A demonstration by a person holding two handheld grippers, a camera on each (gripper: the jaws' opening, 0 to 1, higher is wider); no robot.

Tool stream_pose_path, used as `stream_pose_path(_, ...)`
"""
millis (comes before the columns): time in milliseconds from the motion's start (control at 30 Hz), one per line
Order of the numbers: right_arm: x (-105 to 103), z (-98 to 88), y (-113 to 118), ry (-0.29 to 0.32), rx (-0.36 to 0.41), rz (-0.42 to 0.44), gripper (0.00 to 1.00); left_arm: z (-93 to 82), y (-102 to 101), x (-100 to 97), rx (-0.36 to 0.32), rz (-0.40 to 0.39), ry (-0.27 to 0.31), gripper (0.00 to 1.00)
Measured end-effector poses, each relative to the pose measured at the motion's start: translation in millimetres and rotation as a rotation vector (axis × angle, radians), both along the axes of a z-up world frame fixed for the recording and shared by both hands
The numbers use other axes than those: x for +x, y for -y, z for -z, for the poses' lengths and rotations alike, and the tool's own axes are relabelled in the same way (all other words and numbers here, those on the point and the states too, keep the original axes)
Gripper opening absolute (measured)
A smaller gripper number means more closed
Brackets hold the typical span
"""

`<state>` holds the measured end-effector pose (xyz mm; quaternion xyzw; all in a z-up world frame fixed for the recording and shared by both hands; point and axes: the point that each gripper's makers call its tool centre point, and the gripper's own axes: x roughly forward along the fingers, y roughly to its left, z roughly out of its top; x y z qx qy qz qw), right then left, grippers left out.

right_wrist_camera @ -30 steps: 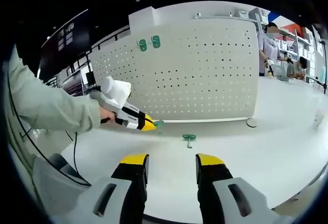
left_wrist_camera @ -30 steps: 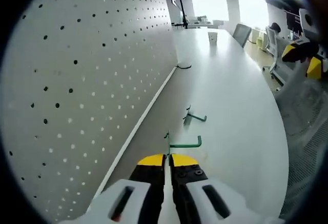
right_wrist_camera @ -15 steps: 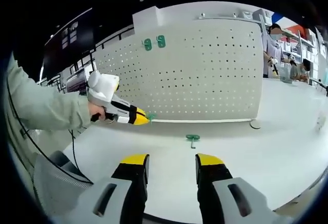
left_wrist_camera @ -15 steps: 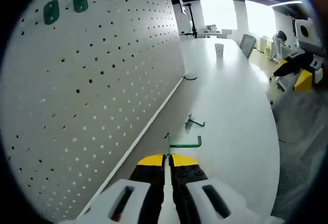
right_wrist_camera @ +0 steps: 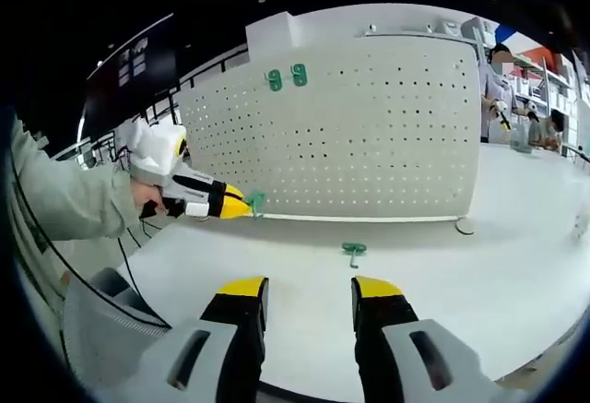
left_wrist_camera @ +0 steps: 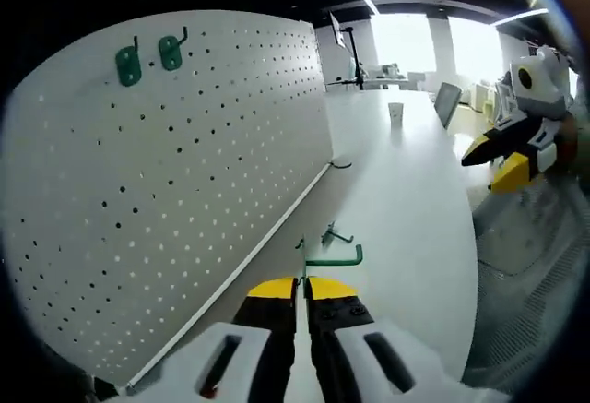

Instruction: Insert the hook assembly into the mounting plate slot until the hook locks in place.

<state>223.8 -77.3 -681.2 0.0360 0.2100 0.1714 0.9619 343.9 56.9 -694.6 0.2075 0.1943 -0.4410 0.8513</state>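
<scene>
Left tongs [left_wrist_camera: 302,290] clenched on a green hook [left_wrist_camera: 330,257], held above the white counter [left_wrist_camera: 406,191] just right of the upright pegboard [left_wrist_camera: 184,172]. Right tongs [right_wrist_camera: 307,294] released, hovering over the near counter. Second green hook [right_wrist_camera: 353,251] lying beyond; two more [right_wrist_camera: 287,77] hung high on the board.

Held hook: a green bent-wire hook assembly [left_wrist_camera: 330,257] is sitting pinched between the shut jaws of the left gripper [left_wrist_camera: 302,285], its long arm pointing sideways, above the table and clear of the board.
Loose hook: a second green wire hook [right_wrist_camera: 353,251] is lying on the white table [right_wrist_camera: 479,274], near the board's foot.
Mounting plate: a white upright perforated pegboard panel [right_wrist_camera: 369,136] is standing on the table, carrying two green hooks [right_wrist_camera: 287,77] near its top edge.
</scene>
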Motion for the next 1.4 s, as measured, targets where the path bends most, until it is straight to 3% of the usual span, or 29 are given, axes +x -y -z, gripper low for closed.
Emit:
stream_pose_path(867,-1,-12.4,-15,0.012,0.073,-0.058,0.32,-35.8,-38,-50.4,-0.215,-0.167,0.031,0.04)
stream_pose_path(967,-2,-22.1,-21,0.06,0.041,-0.103,0.31,-40.1,-40,-53.8,-0.243,-0.184,0.027,0.04)
stream_pose_path(1400,-10,-46.5,-39,0.093,0.125,-0.151,0.27,-58.5,-37,-64.8,-0.303,-0.207,0.054,0.04)
